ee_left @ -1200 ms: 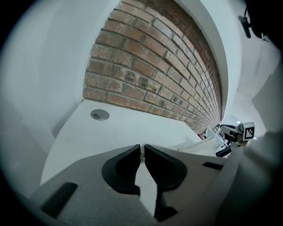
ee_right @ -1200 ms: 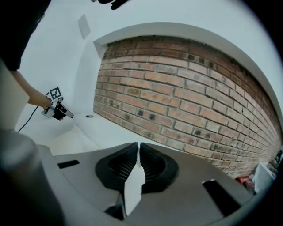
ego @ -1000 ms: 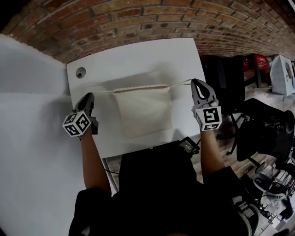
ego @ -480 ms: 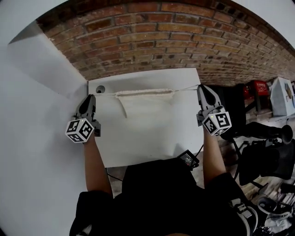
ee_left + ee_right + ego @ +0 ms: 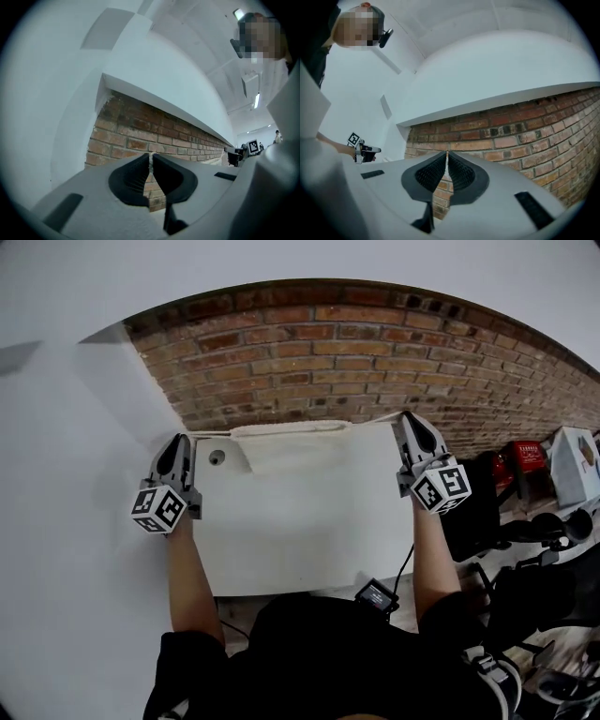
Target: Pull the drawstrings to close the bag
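Head view: mid-pull, with left gripper [image 5: 176, 442] and right gripper [image 5: 410, 420] stretching the bag [image 5: 291, 430] over the worktop's [image 5: 281, 559] far edge, gathered mouth lying side to side, body hanging. Left gripper view: clamped on a drawstring [image 5: 151, 159]. Right gripper view: pinching the other drawstring [image 5: 447, 155]. Next, likely: spread wider to cinch fully.

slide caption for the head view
Left gripper and right gripper each pinch a drawstring, holding the cloth bag up before a brick wall
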### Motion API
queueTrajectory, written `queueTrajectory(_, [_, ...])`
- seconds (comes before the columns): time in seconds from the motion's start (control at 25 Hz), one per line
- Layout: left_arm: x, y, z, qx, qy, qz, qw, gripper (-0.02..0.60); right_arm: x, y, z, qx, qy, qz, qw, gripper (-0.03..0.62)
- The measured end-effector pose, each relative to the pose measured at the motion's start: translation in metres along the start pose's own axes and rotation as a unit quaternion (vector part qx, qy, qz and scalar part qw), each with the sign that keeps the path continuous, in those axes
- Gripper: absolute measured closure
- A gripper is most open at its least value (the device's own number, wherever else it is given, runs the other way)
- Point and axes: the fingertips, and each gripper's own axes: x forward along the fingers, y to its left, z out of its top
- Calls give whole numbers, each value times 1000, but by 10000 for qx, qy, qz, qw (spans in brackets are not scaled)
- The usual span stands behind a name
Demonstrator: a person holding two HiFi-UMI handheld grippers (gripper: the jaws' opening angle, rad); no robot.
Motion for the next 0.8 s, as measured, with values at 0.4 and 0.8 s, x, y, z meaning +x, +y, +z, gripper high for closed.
queueTrajectory(0.4, [-42,-104,80,359,-427,-209,9982,546,-75,-25,90,189,-697,100,9973,576])
queueTrajectory(0.8, [-84,-178,153,905,-1109,-253,9894,546,-132,-41,159,-1068,-1078,-684,9861,576])
